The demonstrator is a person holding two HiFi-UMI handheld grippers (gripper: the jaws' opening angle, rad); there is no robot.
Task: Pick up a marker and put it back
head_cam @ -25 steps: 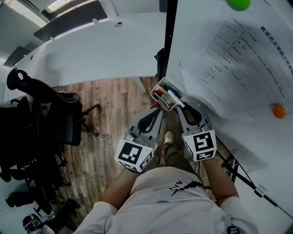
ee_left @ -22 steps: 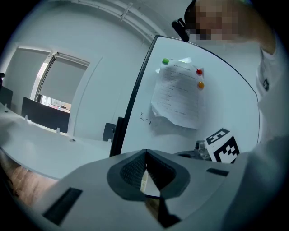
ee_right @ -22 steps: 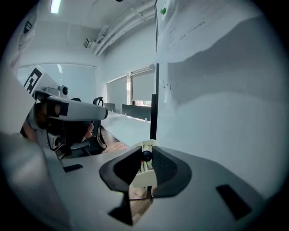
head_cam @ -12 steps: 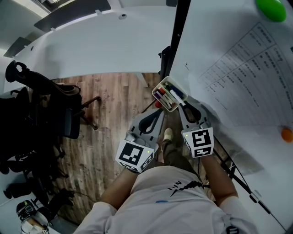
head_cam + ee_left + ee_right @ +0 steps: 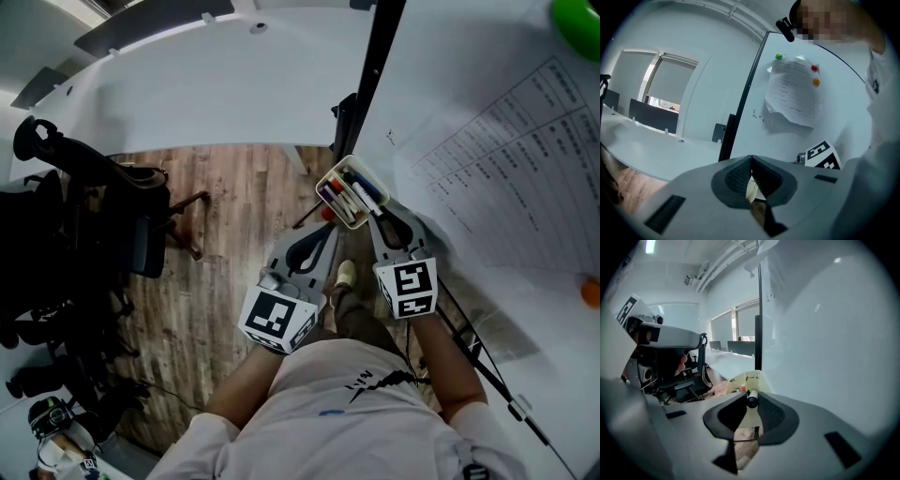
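Jaws of the right gripper (image 5: 751,405) are pinched on the near end of a white marker (image 5: 752,398), which lies in the marker tray (image 5: 328,179) on the whiteboard (image 5: 487,122). Left gripper (image 5: 751,161) has its jaws pressed together on nothing, just beside the tray.

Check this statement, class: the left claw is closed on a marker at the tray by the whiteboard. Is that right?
No, it is the right claw that is closed on a marker at the tray by the whiteboard. The right gripper view shows the marker's end pinched between its tips; the left claw is shut on nothing.
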